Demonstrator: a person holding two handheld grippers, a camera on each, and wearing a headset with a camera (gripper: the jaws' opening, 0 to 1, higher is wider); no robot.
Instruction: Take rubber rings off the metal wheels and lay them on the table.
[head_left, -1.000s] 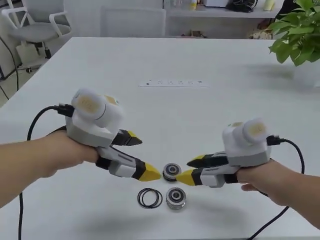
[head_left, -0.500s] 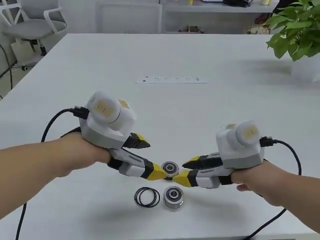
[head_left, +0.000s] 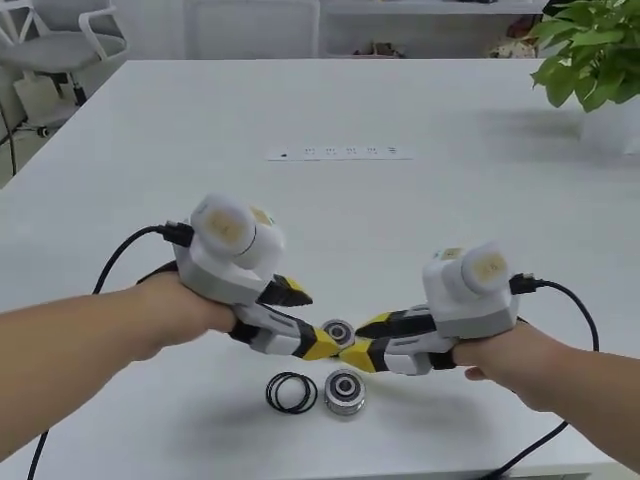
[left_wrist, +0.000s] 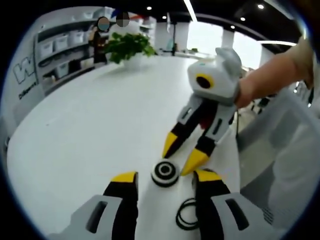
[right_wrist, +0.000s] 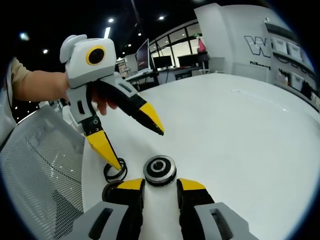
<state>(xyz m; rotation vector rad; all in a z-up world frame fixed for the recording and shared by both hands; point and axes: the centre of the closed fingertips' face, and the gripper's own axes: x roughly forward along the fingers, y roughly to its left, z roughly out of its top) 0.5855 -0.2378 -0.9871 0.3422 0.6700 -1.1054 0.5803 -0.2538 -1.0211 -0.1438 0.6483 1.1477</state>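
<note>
A small metal wheel with a dark rim lies on the white table, between both grippers. My left gripper is open, and the wheel sits just ahead of its tips. My right gripper is open too, reaching in from the right, its tips almost touching the wheel. Nearer me lies a second wheel. A little pile of black rubber rings rests left of it, also seen as rings and rings.
A power strip lies mid-table. A potted plant stands at the far right corner, and an office chair beyond the far left edge. Cables trail from both grippers toward the near edge.
Both grippers have closed in on the upper wheel from either side, so their tips now nearly meet around it. The wheels and rings have stayed put.
</note>
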